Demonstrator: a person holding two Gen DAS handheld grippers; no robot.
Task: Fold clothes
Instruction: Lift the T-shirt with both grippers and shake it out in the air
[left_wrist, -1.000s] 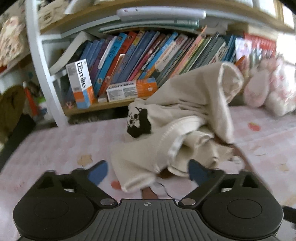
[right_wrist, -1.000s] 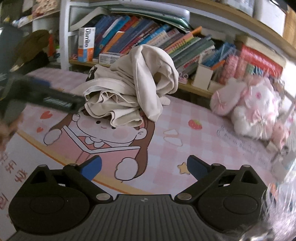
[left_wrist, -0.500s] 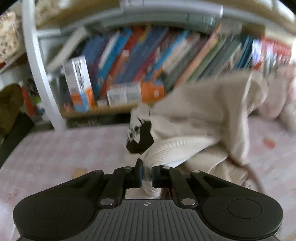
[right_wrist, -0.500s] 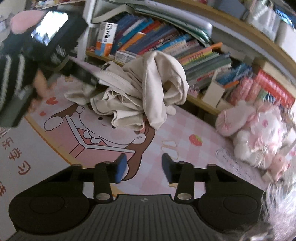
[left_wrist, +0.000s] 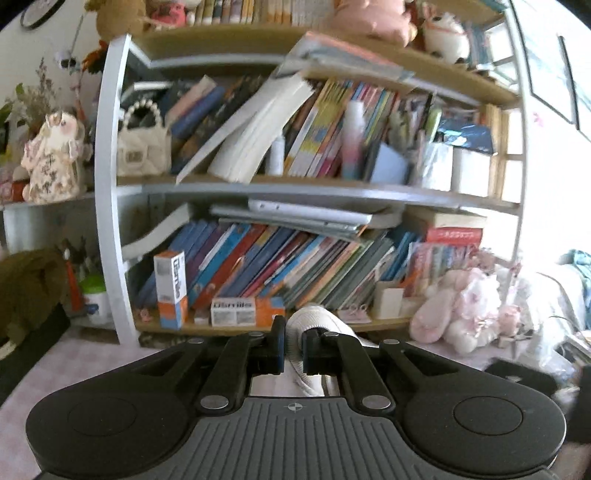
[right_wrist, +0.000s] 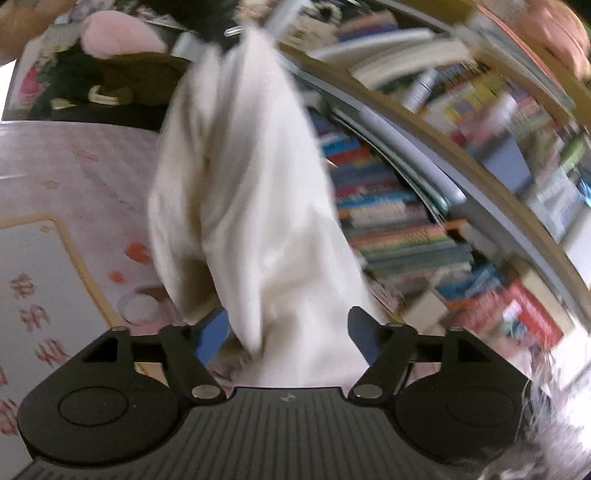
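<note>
In the left wrist view, the left claw (left_wrist: 293, 349) sits at lower centre, its two black fingers pressed together on a ribbed band of a cream garment (left_wrist: 314, 325). The cloth bulges just above the fingertips and runs down between them. Behind it a white-framed bookshelf (left_wrist: 110, 192) fills most of the frame, packed with leaning colourful books. An orange and white box (left_wrist: 170, 291) stands upright at the left end of the lowest shelf, and a second such box (left_wrist: 247, 312) lies flat beside it. Pink plush toys (left_wrist: 461, 314) are heaped at the right of the frame.

In the right wrist view (blurred throughout), the same cream garment (right_wrist: 251, 206) hangs in long folds down the middle of the frame, from a dark shape at the top edge to the bottom. The right claw (right_wrist: 288, 334) is spread wide, its blue-padded fingers (right_wrist: 212, 334) standing on either side of the hanging cloth without closing on it. A pink patterned mat (right_wrist: 55, 192) with a cartoon print lies at the left. Tilted shelves of books cross the right side.
</note>
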